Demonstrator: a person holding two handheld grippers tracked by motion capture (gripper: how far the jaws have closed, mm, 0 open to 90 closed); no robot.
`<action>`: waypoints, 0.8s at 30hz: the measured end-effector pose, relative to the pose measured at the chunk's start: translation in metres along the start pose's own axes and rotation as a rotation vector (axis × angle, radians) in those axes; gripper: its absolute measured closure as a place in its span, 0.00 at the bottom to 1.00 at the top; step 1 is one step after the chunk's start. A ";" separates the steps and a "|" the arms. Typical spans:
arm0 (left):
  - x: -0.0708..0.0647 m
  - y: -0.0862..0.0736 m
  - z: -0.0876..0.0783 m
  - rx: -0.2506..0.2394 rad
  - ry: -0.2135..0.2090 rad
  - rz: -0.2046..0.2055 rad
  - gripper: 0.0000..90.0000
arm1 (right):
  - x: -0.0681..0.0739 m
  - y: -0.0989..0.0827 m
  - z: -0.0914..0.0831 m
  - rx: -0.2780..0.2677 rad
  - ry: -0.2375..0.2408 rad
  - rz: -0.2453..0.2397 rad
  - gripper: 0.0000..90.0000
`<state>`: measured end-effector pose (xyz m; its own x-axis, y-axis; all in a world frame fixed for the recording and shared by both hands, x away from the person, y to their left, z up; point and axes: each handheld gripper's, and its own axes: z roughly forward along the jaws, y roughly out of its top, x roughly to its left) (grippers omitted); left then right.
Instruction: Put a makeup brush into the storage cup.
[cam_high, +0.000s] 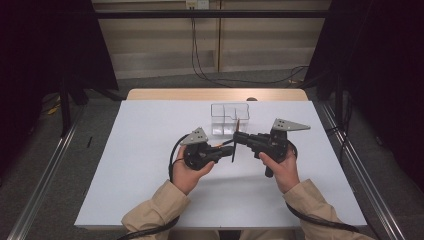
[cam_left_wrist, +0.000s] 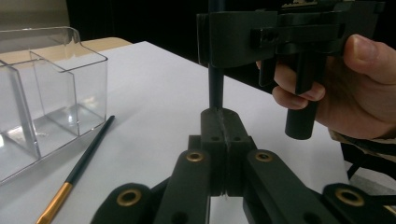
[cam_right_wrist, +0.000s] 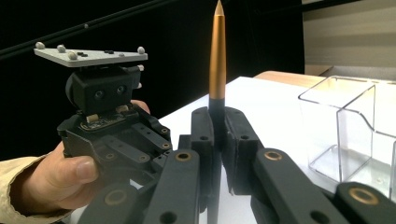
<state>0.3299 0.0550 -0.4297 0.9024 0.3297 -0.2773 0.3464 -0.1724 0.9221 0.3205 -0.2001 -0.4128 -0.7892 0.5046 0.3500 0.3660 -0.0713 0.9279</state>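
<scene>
A thin brush (cam_right_wrist: 217, 60) with a dark handle and a gold upper end stands nearly upright between my two grippers over the middle of the white table (cam_high: 150, 150). My right gripper (cam_right_wrist: 217, 121) is shut on its dark handle just below the gold part. My left gripper (cam_left_wrist: 219, 126) faces it from the left, jaws together at the handle's (cam_left_wrist: 215, 84) lower part. In the high view the left gripper (cam_high: 230, 151) and right gripper (cam_high: 236, 137) meet tip to tip at the brush (cam_high: 238, 125).
A clear plastic box (cam_high: 230, 116) with several compartments stands just behind the grippers. A second brush (cam_left_wrist: 86, 156), dark with a gold ferrule, lies flat on the table beside the box (cam_left_wrist: 46, 93). Open white tabletop lies to the left, right and front.
</scene>
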 end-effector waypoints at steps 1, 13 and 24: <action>0.000 0.000 0.000 -0.009 -0.005 0.000 0.97 | 0.000 0.001 0.000 -0.003 0.000 -0.002 0.93; 0.003 0.000 -0.001 -0.055 -0.010 0.034 0.53 | 0.002 0.006 -0.001 0.004 0.004 -0.042 0.93; 0.008 -0.001 -0.008 -0.056 -0.009 0.033 0.24 | 0.001 0.006 -0.002 0.005 -0.001 -0.061 0.93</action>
<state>0.3348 0.0649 -0.4306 0.9154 0.3166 -0.2485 0.3016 -0.1309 0.9444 0.3208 -0.2021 -0.4069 -0.8096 0.5088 0.2928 0.3195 -0.0364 0.9469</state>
